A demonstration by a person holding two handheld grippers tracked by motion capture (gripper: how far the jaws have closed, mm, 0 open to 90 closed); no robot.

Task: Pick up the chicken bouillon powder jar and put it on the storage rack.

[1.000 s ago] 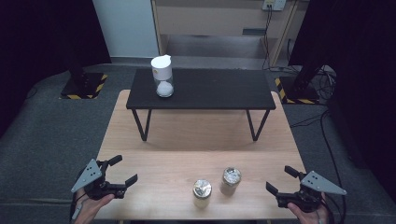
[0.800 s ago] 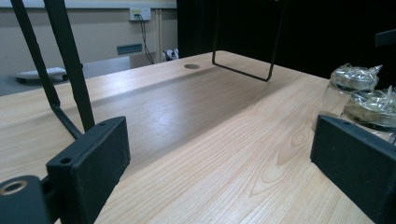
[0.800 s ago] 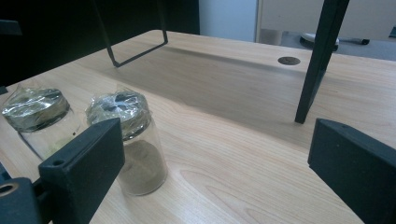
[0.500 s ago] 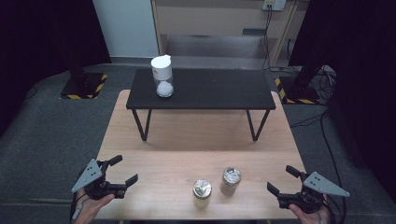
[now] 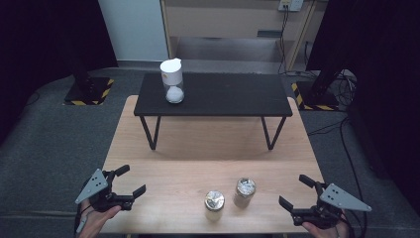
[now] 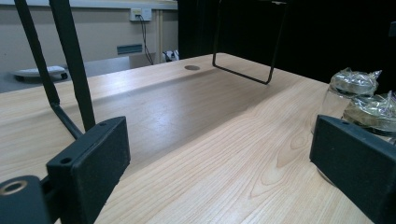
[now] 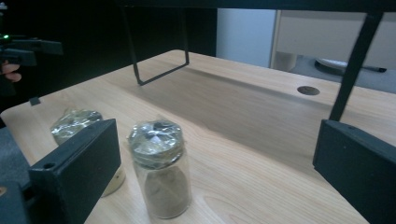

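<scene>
Two small glass jars with crinkled foil-like tops stand near the front of the wooden table (image 5: pixel 198 148): one (image 5: pixel 214 204) toward the left, one (image 5: pixel 244 191) toward the right. The right gripper view shows brown powder in the nearer jar (image 7: pixel 159 172), with the other jar (image 7: pixel 74 123) behind it. My left gripper (image 5: pixel 131 179) is open at the front left corner, and both jars (image 6: pixel 355 84) stand off to its side. My right gripper (image 5: pixel 293 191) is open at the front right; its jaws have just been opening a little wider, with nothing between them.
A low black bench (image 5: pixel 223 96) spans the back of the table on thin metal legs (image 6: pixel 70 70). On it stands a glass jar with a white top (image 5: pixel 173 84). A round hole (image 7: pixel 308 90) pierces the tabletop under the bench. Dark floor surrounds the table.
</scene>
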